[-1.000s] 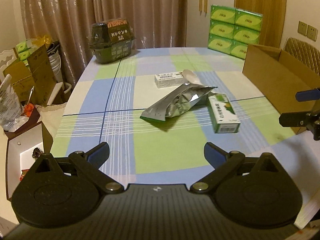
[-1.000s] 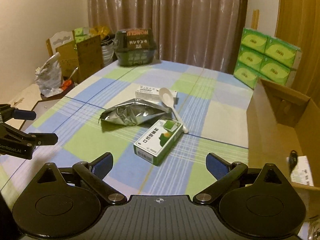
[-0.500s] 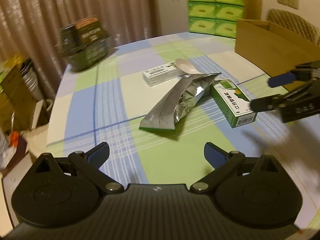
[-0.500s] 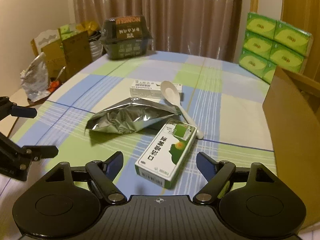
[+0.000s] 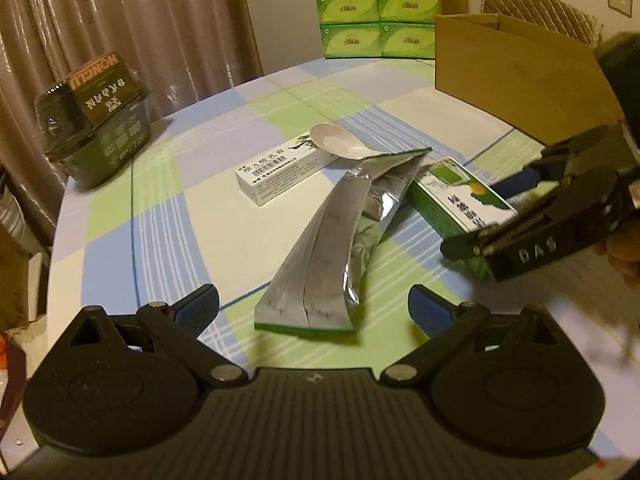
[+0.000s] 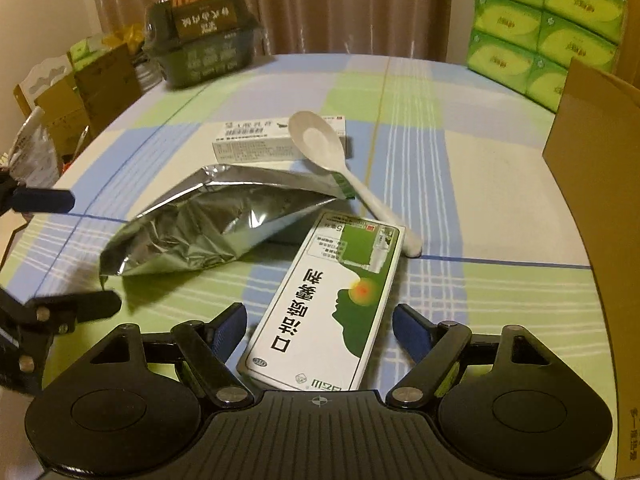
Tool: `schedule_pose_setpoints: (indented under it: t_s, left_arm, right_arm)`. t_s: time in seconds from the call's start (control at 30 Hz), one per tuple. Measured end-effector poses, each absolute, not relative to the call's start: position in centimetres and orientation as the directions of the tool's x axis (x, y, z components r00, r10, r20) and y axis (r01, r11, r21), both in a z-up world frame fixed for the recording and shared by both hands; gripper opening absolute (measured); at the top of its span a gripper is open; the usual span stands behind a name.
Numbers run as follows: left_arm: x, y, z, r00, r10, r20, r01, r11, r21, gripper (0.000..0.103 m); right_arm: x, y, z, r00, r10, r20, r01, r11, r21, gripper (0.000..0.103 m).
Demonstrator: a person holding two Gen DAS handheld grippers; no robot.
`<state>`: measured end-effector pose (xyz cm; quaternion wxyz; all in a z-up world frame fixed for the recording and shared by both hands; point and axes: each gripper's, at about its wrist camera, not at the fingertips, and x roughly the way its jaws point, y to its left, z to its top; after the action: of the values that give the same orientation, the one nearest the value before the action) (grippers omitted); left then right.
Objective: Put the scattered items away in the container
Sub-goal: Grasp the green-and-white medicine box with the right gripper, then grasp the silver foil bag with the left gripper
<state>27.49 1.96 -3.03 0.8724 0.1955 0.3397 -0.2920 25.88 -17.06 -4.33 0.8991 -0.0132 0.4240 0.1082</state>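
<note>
Between right tool [image 6: 319, 330] closing jaws | green box [image 6: 330, 300] lengthwise, untouched | left tool [image 5: 313, 306] spread

Dim, warm indoor light; both views bulge like a fisheye.

A yellowish cast lies over everything, and the corners fall to black. The foil pouch [image 6: 208, 220] throws bright glints and drops a soft shadow on the tabletop [image 6: 500, 184] beside it. In the left view the right gripper [image 5: 496, 216] is smeared by motion blur. The curtain [image 5: 132, 12] shows pale streaks of sheen, and straight edges bend toward the rims.
</note>
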Motion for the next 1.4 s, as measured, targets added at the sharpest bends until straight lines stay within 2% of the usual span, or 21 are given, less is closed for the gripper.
schedule_pose_setpoints:
  t_s: [0.1, 0.17, 0.6, 0.77, 0.87, 0.93, 1.03, 1.4]
  left_arm:
    - [28.5, 1.8, -3.0, 0.584, -0.400, -0.706, 0.647, 0.755, 0.107, 0.099]
    - [29.0, 1.4, -2.9, 0.575, -0.408, -0.710, 0.657, 0.746, 0.104, 0.099]
    - [32.9, -3.2, -5.2, 0.472, -0.372, -0.799, 0.748, 0.649, 0.139, 0.088]
    - [33.8, -4.7, -6.2, 0.432, -0.336, -0.837, 0.779, 0.607, 0.158, 0.080]
    - [34.4, -4.8, -6.1, 0.415, -0.332, -0.847, 0.769, 0.626, 0.132, 0.066]
    - [34.4, -4.9, -5.9, 0.417, -0.318, -0.852, 0.765, 0.629, 0.139, 0.049]
    - [33.6, -5.0, -5.4, 0.403, -0.303, -0.864, 0.765, 0.630, 0.136, 0.042]
    - [20.9, -5.6, -4.5, 0.319, -0.304, -0.898, 0.783, 0.619, 0.069, 0.040]
  right_arm:
    - [25.8, -17.5, -4.3, 0.615, 0.176, -0.769, -0.220, 0.974, 0.046, 0.056]
    - [25.7, -18.0, -4.3, 0.611, 0.183, -0.770, -0.226, 0.973, 0.052, 0.053]
    - [22.1, -22.8, -3.4, 0.600, 0.190, -0.777, -0.228, 0.972, 0.062, 0.053]
    - [21.8, -22.8, -3.3, 0.600, 0.193, -0.776, -0.248, 0.968, 0.049, 0.053]
    - [21.7, -23.0, -3.3, 0.599, 0.196, -0.776, -0.253, 0.966, 0.048, 0.053]
    - [21.4, -23.2, -3.2, 0.596, 0.202, -0.777, -0.251, 0.966, 0.058, 0.053]
    - [20.8, -23.4, -2.9, 0.595, 0.207, -0.777, -0.249, 0.966, 0.067, 0.053]
    - [14.7, -25.4, -1.1, 0.559, 0.218, -0.800, -0.279, 0.958, 0.066, 0.053]
